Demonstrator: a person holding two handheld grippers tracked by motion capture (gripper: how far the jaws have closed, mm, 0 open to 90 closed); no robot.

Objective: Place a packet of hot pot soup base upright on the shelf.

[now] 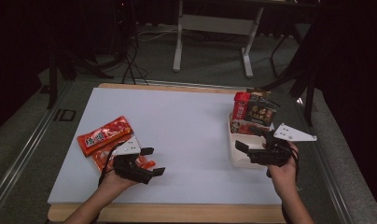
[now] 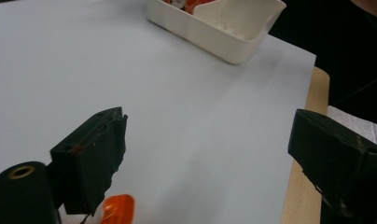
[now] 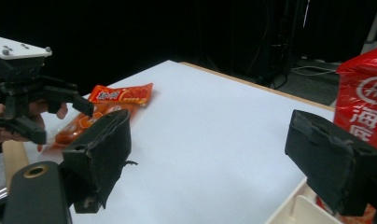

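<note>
Two orange-red snack packets lie at the table's left: one flat, the other partly under my left hand. My left gripper hovers just right of them, pointing toward the table's middle, jaws open with nothing between them. In the left gripper view an orange packet corner peeks below the left jaw. My right gripper stands open above the near end of the white bin, nothing between its jaws. The right gripper view shows both packets and the left gripper.
The bin holds an upright red packet, a dark packet and other snacks. Its near compartment looks bare. White sheet covers the wooden table. Desk legs stand on the floor beyond.
</note>
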